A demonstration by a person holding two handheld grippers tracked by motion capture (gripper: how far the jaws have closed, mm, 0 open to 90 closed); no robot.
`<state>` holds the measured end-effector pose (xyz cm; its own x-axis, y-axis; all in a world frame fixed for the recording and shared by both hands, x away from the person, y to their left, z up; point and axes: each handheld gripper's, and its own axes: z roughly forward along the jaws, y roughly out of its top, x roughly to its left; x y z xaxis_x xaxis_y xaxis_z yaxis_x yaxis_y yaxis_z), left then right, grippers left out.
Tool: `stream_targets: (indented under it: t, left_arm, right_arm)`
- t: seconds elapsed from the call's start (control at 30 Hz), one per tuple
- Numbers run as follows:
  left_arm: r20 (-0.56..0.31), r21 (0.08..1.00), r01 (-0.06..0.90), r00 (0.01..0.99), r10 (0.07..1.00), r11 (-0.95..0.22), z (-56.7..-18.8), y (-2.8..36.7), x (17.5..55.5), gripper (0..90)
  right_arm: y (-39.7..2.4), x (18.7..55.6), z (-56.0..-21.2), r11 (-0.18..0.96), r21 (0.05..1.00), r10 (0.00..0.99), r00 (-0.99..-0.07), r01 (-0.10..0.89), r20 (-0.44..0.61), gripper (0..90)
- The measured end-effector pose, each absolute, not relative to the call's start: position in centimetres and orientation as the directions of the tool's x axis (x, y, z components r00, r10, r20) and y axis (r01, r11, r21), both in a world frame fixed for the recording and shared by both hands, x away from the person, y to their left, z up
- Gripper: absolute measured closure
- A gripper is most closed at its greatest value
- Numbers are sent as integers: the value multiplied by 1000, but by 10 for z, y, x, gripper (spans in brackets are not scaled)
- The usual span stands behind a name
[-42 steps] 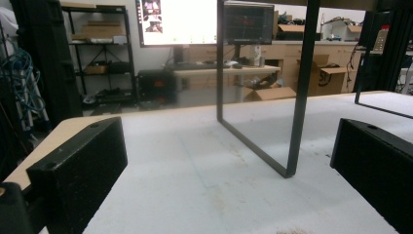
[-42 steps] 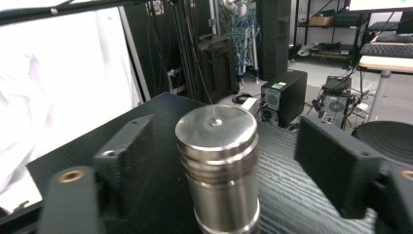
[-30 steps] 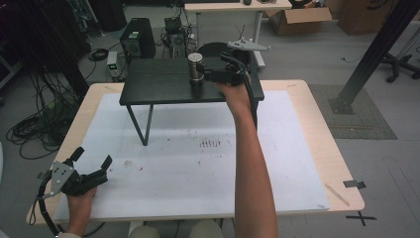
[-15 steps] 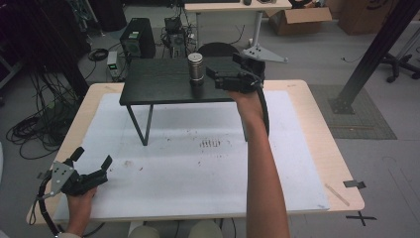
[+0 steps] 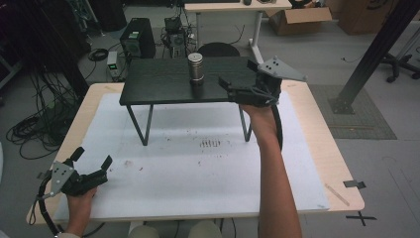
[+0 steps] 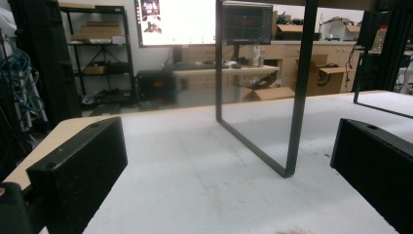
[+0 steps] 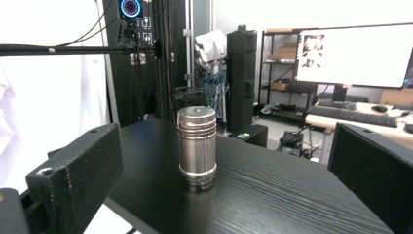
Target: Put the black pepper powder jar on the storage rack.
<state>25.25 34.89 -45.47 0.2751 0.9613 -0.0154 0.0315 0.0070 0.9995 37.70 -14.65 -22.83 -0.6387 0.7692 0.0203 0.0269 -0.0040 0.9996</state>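
Ribbed steel cylinder (image 5: 196,67) upright on small black wooden stand (image 5: 158,82), right gripper (image 5: 229,88) spread wide beside it, left gripper (image 5: 96,167) spread, resting on white-covered desk (image 5: 198,168)

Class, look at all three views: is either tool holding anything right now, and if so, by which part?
Nothing is held. The right tool stands open beside the metal cylinder on the black stand, not touching it. The left tool is open over the white sheet.

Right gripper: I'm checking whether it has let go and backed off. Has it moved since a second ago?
Yes. The right gripper moved rightward, away from the metal cylinder, jaws open.
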Motion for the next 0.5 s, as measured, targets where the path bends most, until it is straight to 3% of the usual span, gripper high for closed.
stream_targets:
  t: [0.5]
  left_arm:
    - [-16,999,32,279,960,7,-455,349,253,4]
  right_arm:
    - [-176,331,-259,-26,999,808,-589,-30,3,0]
